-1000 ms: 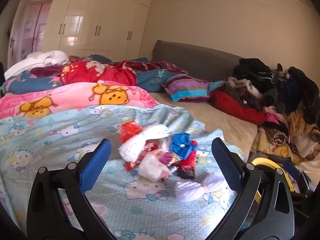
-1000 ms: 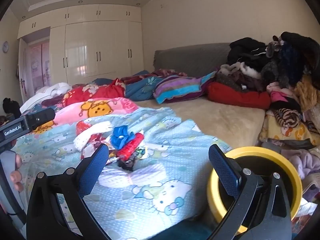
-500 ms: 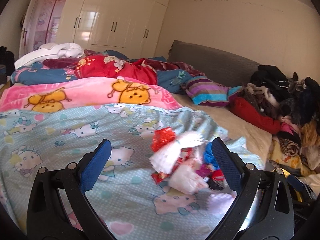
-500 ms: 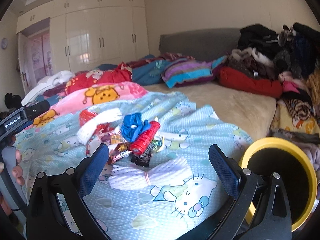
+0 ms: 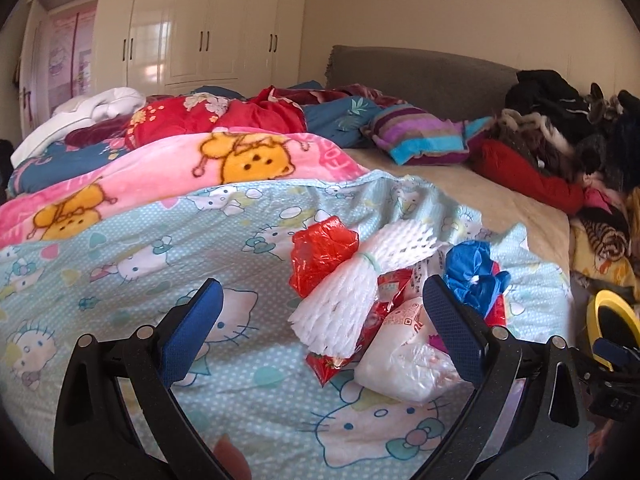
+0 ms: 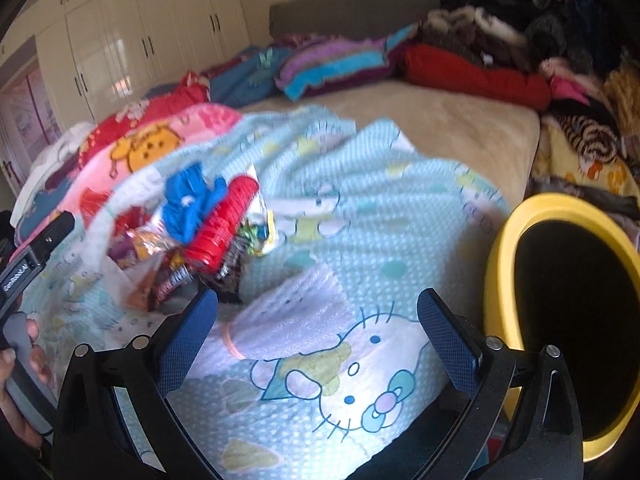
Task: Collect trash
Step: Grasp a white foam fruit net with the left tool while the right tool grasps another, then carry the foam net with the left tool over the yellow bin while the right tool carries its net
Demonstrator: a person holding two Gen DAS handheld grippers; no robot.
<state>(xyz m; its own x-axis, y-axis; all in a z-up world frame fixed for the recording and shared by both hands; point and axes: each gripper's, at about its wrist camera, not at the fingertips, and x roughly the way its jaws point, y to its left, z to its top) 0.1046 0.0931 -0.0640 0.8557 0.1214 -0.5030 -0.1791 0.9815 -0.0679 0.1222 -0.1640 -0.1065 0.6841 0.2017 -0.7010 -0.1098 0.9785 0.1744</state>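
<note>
Trash pile: wrappers, a red bag (image 5: 322, 254), a blue bag (image 5: 474, 272), a red tube (image 6: 224, 232) and a white pouch (image 5: 404, 354) heaped on the blue quilt (image 5: 160, 248) on the bed.
Foam nets: one white net (image 5: 352, 292) lies atop the pile; a second net (image 6: 280, 320), tied with a band, lies apart on the quilt, nearer the bin.
Bin: yellow rim (image 6: 500, 256), black inside, stands beside the bed at the right, mouth clear.
Left gripper (image 5: 320, 320): fingers spread wide, holding nothing, poised just before the pile, the first net between them in view.
Right gripper (image 6: 318, 330): fingers spread wide, empty, framing the second net; view blurred.
Step in hand: approach for the first pick; nothing looks collected yet.
Next move: likely lower the right fingers around the banded net, close gently since foam crushes, then carry it right to the bin mouth.
Risk: fingers may pinch the quilt along with the net.
</note>
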